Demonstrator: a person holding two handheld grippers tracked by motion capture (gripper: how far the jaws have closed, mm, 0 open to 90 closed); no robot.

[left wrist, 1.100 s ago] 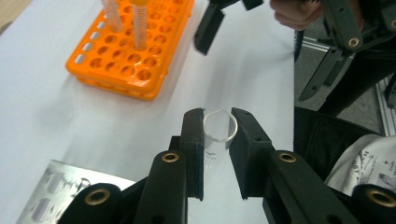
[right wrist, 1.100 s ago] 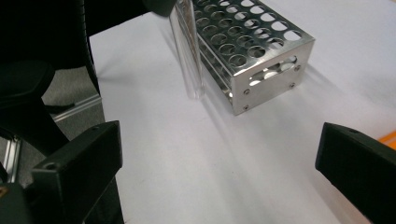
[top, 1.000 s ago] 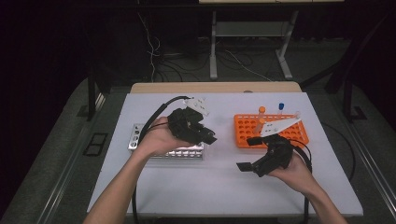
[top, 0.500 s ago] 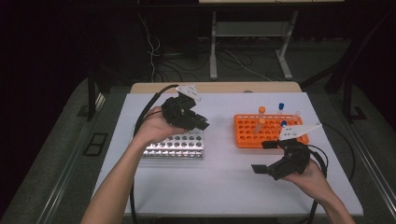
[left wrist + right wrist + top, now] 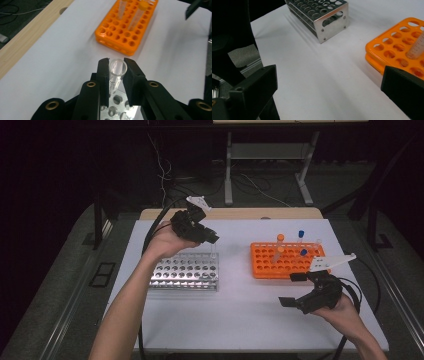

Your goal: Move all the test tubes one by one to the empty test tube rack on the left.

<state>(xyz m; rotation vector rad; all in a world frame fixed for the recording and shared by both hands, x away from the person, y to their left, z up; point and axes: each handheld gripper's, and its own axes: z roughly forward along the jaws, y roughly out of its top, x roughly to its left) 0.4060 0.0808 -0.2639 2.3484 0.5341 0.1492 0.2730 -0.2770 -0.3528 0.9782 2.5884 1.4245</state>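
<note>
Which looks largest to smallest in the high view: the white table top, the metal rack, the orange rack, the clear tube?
1. White table top.
2. Metal rack and orange rack: alike, unranked.
3. Clear tube in the left gripper.

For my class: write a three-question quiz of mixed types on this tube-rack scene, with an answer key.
1. True or false: the left gripper is shut on the clear tube.
2. Which rack lies under the tube? A) orange rack B) metal rack C) neither
3. Fill in: the right gripper has its jaws ____.

Key:
1. True; the jaws press the tube's open top from both sides.
2. B; the metal rack's holes show below the jaws in the left gripper view.
3. Open; wide apart, holding nothing, above the white table.
</note>
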